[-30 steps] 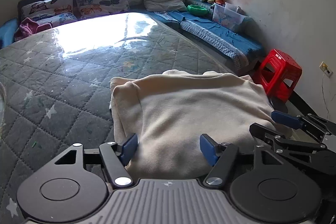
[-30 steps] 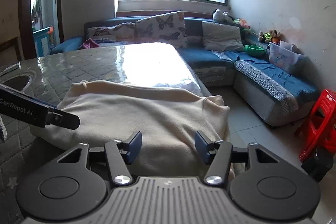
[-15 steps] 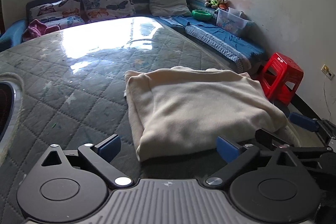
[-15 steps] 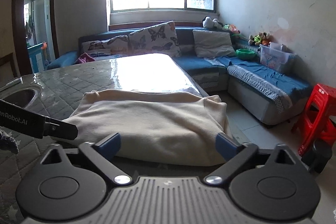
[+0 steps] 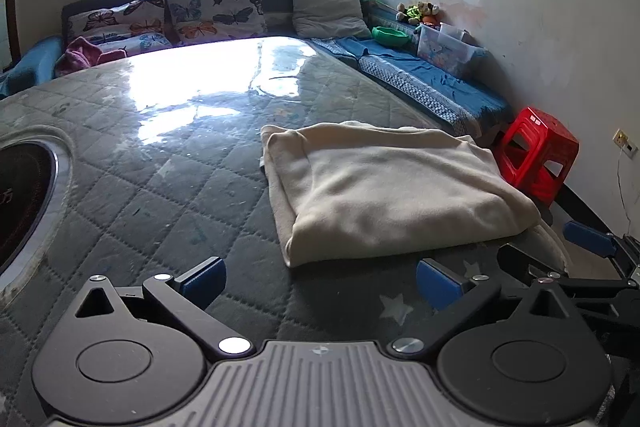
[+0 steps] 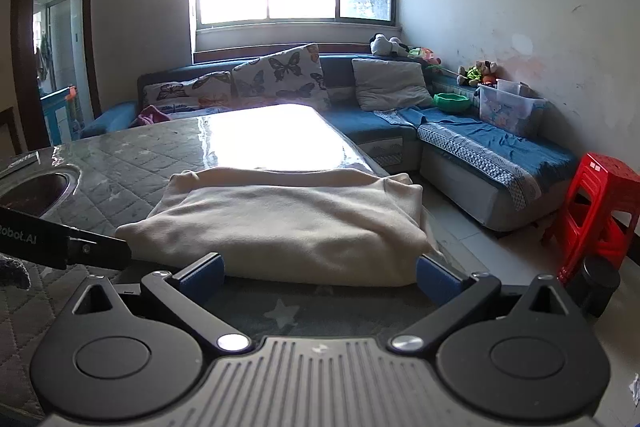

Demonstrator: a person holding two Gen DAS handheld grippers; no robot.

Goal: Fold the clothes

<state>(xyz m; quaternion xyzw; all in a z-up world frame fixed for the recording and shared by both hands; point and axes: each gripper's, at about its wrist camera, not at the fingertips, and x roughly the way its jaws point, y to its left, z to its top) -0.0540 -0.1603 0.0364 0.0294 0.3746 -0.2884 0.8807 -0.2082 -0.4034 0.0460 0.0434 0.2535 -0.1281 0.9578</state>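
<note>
- Lying folded on the quilted table (image 5: 120,195), the cream garment (image 5: 392,195) sits near the right-hand edge, with its right side close to the drop-off and a bit of cloth apparently hanging past it.
- Both tongs are spread wide and hold nothing: the left gripper (image 5: 320,277) hangs just short of the garment's near fold, and the right gripper (image 6: 320,277) faces the same fold from the other side, apart from the cloth.
- Biggest risk, to my eye: any push or tug toward the right could slide the bundle off the edge onto the floor, since the table's plastic-looking cover shines and likely gives little grip.
- A pinch that catches only the top layer would peel the fold open instead of lifting the whole stack; the layers at the near left corner look loose and uneven.
- The two tools are near each other, the right one showing at the lower right of the left view, so closing in on the same edge could knock them together.
- A round sunken burner (image 5: 24,195) sits in the table to the left, well apart from the garment; cloth dragged that way could snag on its rim.
- Beyond the table stand a blue sofa (image 6: 480,143) with butterfly cushions (image 5: 216,7) and a red stool (image 5: 540,155) on the floor to the right; none block the work.
- Window glare washes out the far tabletop.
</note>
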